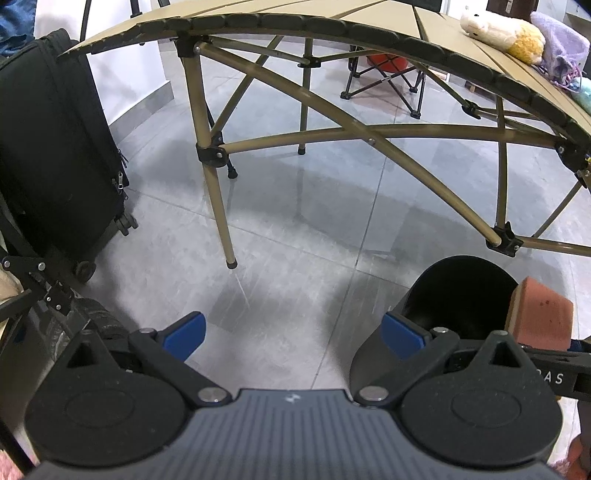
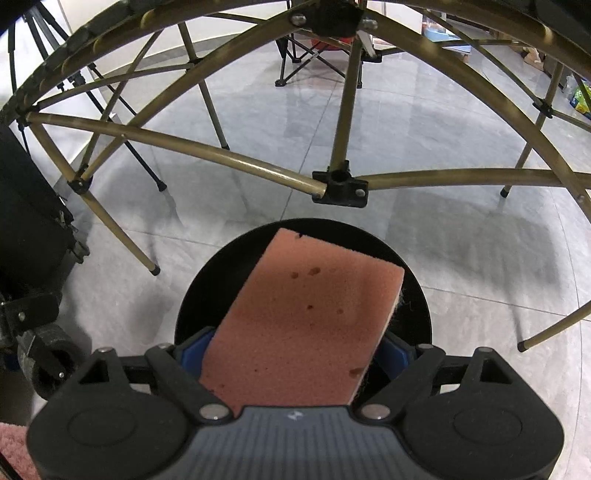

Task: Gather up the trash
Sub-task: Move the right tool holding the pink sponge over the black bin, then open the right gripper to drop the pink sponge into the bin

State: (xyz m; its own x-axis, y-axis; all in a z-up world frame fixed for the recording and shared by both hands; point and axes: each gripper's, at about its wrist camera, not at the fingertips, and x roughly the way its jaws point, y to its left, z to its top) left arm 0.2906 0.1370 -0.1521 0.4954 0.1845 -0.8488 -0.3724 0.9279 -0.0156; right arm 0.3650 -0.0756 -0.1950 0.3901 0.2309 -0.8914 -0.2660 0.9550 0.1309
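Note:
A pink sponge (image 2: 306, 317) with a dark scouring side lies between the jaws of my right gripper (image 2: 293, 350), directly over the mouth of a round black bin (image 2: 207, 291) on the floor. The jaws stand wide. The left pad (image 2: 192, 350) sits at the sponge's edge and a thin dark strip shows before the right pad, with no squeeze mark on the sponge. My left gripper (image 1: 293, 328) hangs open and empty over the grey tiles, just left of the same bin (image 1: 461, 291). The sponge (image 1: 543, 317) shows at that view's right edge.
A tan folding table (image 1: 332, 14) with crossed metal legs (image 1: 218, 206) stands right behind the bin. A black suitcase (image 1: 55, 147) and a wheeled frame (image 2: 48, 354) are at the left. Plush toys (image 1: 498, 29) lie on the tabletop. A folding chair (image 1: 388, 77) stands farther back.

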